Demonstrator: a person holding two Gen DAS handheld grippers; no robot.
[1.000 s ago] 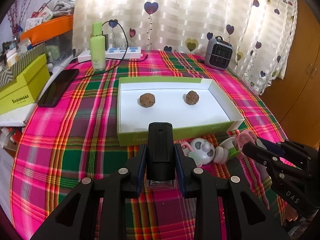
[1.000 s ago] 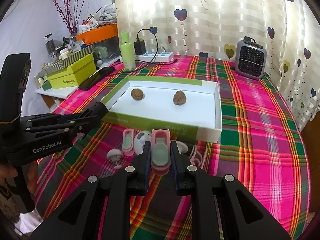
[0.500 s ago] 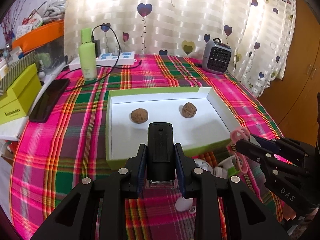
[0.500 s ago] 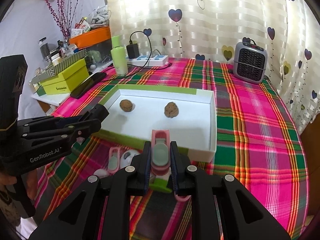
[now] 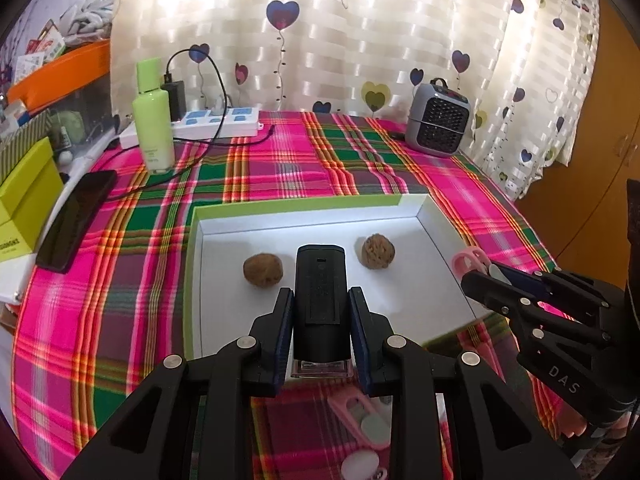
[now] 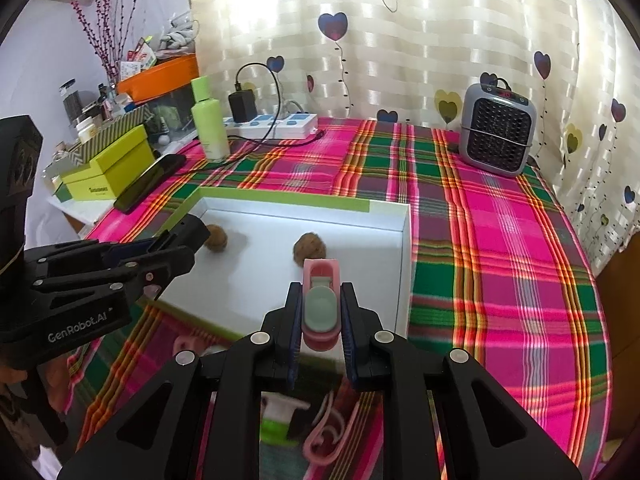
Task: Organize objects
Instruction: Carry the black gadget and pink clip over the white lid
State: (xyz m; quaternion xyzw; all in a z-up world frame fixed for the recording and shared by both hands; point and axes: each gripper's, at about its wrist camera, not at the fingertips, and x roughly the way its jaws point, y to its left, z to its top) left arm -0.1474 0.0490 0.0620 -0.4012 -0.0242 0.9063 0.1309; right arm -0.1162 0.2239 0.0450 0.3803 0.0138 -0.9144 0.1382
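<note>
My left gripper (image 5: 320, 312) is shut on a black bottle-like object (image 5: 320, 296) and holds it over the near edge of the white tray with a green rim (image 5: 296, 204). Two brown walnuts (image 5: 263, 269) (image 5: 378, 251) lie in the tray. My right gripper (image 6: 320, 312) is shut on a pink clip with a grey-green pad (image 6: 321, 300), above the tray's near right part (image 6: 404, 240). The right gripper also shows in the left wrist view (image 5: 476, 276), and the left gripper in the right wrist view (image 6: 192, 236).
Pink clips and small white pieces (image 5: 360, 420) (image 6: 324, 432) lie on the plaid cloth in front of the tray. At the back stand a green bottle (image 5: 154, 124), a power strip (image 5: 216, 122) and a grey heater (image 5: 436, 124). A black phone (image 5: 76, 220) and yellow box (image 5: 24, 196) lie left.
Both grippers have moved forward and up from the pile of small items to over the tray, each still shut on its object.
</note>
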